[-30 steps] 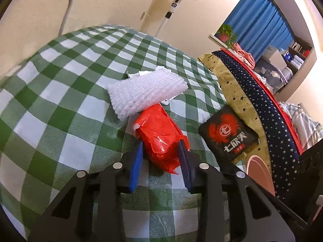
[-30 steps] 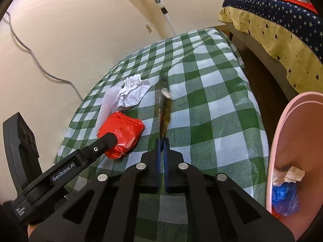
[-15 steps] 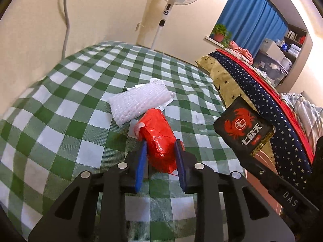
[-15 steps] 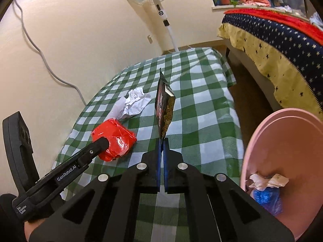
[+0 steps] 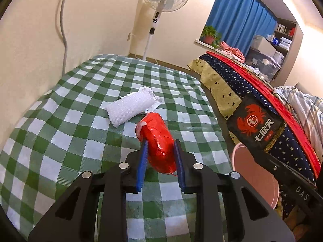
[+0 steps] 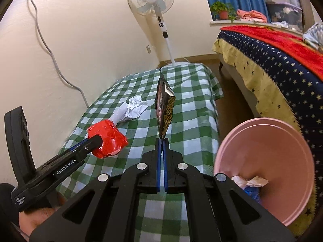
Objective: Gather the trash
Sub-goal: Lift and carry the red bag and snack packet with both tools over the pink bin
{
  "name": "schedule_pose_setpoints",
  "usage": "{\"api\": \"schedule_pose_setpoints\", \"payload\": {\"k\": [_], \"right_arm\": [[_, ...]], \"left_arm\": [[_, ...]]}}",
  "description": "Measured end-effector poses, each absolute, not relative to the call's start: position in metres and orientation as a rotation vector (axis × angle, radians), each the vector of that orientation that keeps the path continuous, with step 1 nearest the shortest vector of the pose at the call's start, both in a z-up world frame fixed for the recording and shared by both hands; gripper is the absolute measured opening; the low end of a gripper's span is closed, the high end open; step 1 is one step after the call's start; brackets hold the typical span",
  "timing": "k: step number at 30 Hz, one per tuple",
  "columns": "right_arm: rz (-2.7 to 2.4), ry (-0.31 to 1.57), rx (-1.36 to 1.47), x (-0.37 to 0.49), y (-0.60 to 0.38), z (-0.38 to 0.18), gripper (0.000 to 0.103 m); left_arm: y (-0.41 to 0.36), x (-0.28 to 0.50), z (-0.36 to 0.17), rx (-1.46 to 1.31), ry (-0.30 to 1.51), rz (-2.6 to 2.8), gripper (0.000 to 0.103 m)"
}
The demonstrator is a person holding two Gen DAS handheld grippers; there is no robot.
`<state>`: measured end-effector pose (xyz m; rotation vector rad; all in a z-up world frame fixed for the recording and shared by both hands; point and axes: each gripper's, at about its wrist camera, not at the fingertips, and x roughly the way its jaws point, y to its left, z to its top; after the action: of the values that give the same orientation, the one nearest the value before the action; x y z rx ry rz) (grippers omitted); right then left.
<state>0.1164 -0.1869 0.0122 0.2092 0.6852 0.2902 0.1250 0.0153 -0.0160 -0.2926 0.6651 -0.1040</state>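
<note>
My left gripper (image 5: pixel 160 151) is shut on a crumpled red plastic wrapper (image 5: pixel 158 139) and holds it above the green checked table (image 5: pixel 80 141); the wrapper also shows in the right wrist view (image 6: pixel 108 139). My right gripper (image 6: pixel 161 141) is shut on a black snack packet (image 6: pixel 164 111) with a red crab print (image 5: pixel 255 125), held upright in the air. A pink trash bin (image 6: pixel 266 161) stands right of the table with crumpled paper and something blue inside. A white bubble-wrap piece (image 5: pixel 131 106) and crumpled white paper (image 6: pixel 135 109) lie on the table.
A bed with a starred navy cover (image 6: pixel 282 60) stands to the right across a strip of floor. A standing fan (image 6: pixel 153 2) is beyond the table's far end. A wall with a grey cable (image 6: pixel 50 54) runs along the left.
Both grippers have risen from the table, the left lifting the red wrapper and the right lifting the black packet. The right gripper has moved nearer the pink bin.
</note>
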Motion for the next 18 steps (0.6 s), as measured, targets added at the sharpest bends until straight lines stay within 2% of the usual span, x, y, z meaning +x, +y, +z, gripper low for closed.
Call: {"api": "schedule_pose_setpoints", "payload": {"k": [18], "right_arm": [[0.205,0.615,0.201,0.062,-0.227,0.043,0.002]], "left_arm": [[-0.024,0.092,0.010,-0.216,0.611,-0.184,0.024]]}}
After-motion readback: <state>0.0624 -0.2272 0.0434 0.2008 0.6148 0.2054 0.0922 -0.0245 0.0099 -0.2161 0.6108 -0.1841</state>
